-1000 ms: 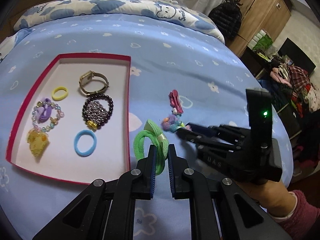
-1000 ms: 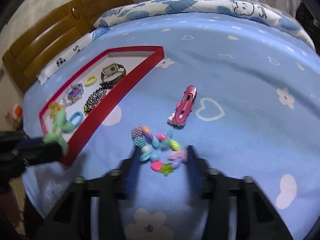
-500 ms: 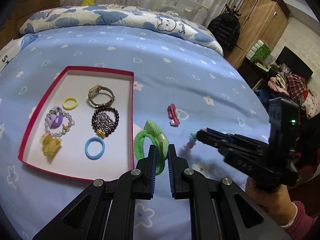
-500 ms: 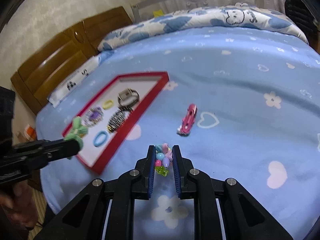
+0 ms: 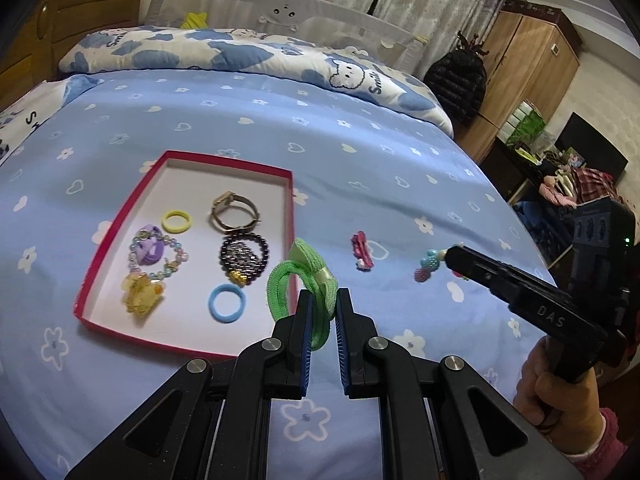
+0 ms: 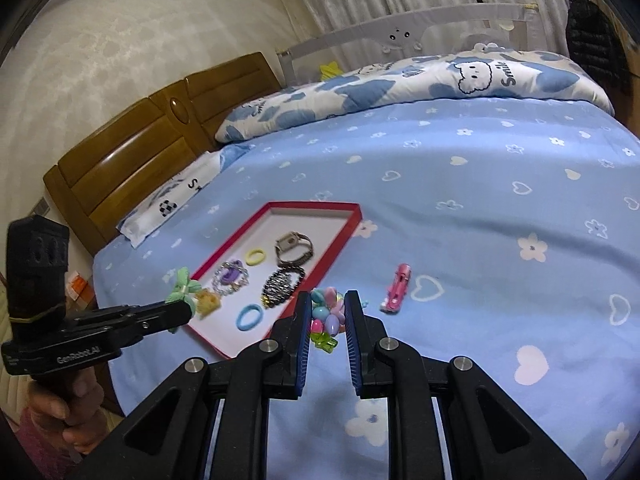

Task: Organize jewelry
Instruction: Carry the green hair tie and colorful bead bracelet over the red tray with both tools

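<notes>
My left gripper [image 5: 322, 300] is shut on a green hair tie with a bow [image 5: 298, 280], held in the air above the red tray's near right corner. My right gripper [image 6: 328, 304] is shut on a bracelet of coloured beads [image 6: 326, 316], lifted off the bed. The red tray [image 5: 290, 200] with a white floor lies on the blue bedsheet. In it are a watch [image 5: 234, 210], a yellow ring [image 5: 176, 221], a blue ring [image 5: 227, 303], a dark bead bracelet [image 5: 244, 256] and a pastel bead bracelet with a yellow charm [image 5: 150, 264]. A pink hair clip [image 5: 362, 250] lies on the sheet right of the tray.
The bed carries a blue sheet with white hearts and flowers [image 5: 360, 152] and a rolled quilt [image 5: 240, 56] at the far end. A wooden headboard [image 6: 132, 160] stands left, a wardrobe [image 5: 528, 64] and clutter right. A hand [image 5: 560, 404] holds the right gripper's handle.
Both grippers have risen from the bed. The right one closed on the bead bracelet and lifted it off the sheet. The left still carries the green hair tie.
</notes>
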Demonstrator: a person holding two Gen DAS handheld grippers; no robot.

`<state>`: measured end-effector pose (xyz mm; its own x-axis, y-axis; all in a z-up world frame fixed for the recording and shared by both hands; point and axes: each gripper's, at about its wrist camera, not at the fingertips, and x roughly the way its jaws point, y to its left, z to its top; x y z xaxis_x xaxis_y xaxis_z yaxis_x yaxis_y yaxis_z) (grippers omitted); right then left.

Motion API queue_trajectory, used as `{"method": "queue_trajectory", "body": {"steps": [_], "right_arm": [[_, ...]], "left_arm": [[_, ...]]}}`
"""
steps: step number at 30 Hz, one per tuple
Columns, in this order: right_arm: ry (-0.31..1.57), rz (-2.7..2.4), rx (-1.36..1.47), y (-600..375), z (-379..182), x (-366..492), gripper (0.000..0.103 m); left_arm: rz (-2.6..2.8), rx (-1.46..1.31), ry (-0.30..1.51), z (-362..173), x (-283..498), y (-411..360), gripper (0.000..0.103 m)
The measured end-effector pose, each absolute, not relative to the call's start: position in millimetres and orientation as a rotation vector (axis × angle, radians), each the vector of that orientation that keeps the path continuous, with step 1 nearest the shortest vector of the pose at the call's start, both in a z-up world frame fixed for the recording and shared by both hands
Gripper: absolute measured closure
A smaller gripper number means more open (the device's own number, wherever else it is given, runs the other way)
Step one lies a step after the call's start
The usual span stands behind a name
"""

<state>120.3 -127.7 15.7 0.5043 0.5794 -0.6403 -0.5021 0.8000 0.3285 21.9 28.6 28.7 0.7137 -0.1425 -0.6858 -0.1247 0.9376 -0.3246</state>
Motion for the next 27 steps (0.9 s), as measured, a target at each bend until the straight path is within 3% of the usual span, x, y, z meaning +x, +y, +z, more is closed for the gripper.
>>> {"method": "queue_trajectory", "body": {"steps": [27], "right_arm": [[0.837,0.766,0.122,-54.9,11.9,141.6,0.087]], "left_arm": [[0.103,-0.390,0.768,26.9,26.6,92.9,0.093]]}}
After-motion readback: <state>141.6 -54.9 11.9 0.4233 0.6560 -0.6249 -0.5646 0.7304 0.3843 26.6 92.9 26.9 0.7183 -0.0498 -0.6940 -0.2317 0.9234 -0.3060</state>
